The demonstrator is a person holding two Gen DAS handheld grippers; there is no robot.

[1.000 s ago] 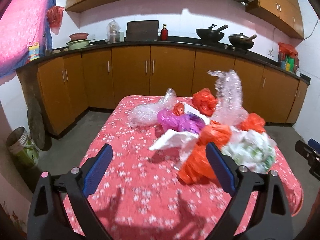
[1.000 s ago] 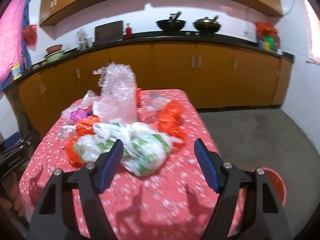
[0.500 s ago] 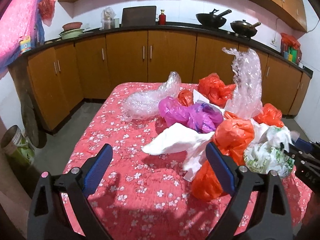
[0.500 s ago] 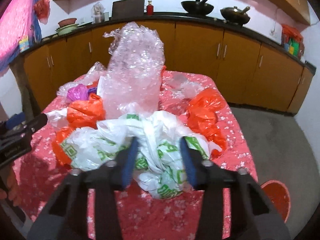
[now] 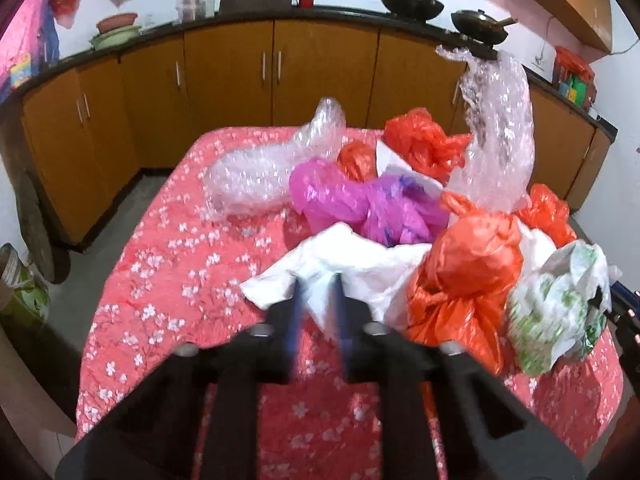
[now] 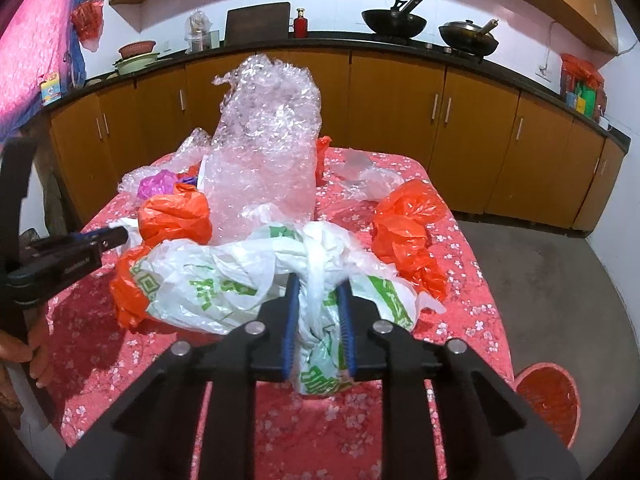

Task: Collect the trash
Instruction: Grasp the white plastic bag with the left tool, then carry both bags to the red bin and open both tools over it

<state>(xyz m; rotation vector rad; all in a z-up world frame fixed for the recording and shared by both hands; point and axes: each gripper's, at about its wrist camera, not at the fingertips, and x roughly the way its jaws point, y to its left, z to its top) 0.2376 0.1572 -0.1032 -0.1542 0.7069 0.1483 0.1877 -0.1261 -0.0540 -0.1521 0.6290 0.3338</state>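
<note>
A pile of plastic trash lies on a table with a red flowered cloth (image 5: pixel 160 280). My left gripper (image 5: pixel 318 292) is shut on a white plastic bag (image 5: pixel 340 260) at the pile's near edge. My right gripper (image 6: pixel 318 292) is shut on the knotted neck of a white bag with green print (image 6: pixel 224 276), which also shows in the left wrist view (image 5: pixel 560 304). The pile also holds orange bags (image 5: pixel 468 272), a purple bag (image 5: pixel 360 204) and bubble wrap (image 6: pixel 264 152). The left gripper also shows in the right wrist view (image 6: pixel 116 236).
A red bin (image 6: pixel 548 400) stands on the floor at the table's right front corner. Wooden cabinets (image 5: pixel 280 72) with a dark counter run along the back wall. A green-and-white container (image 5: pixel 20 288) stands on the floor to the left.
Both grippers moved forward into the pile and went from open to shut: the left on the white bag, the right on the green-printed bag.
</note>
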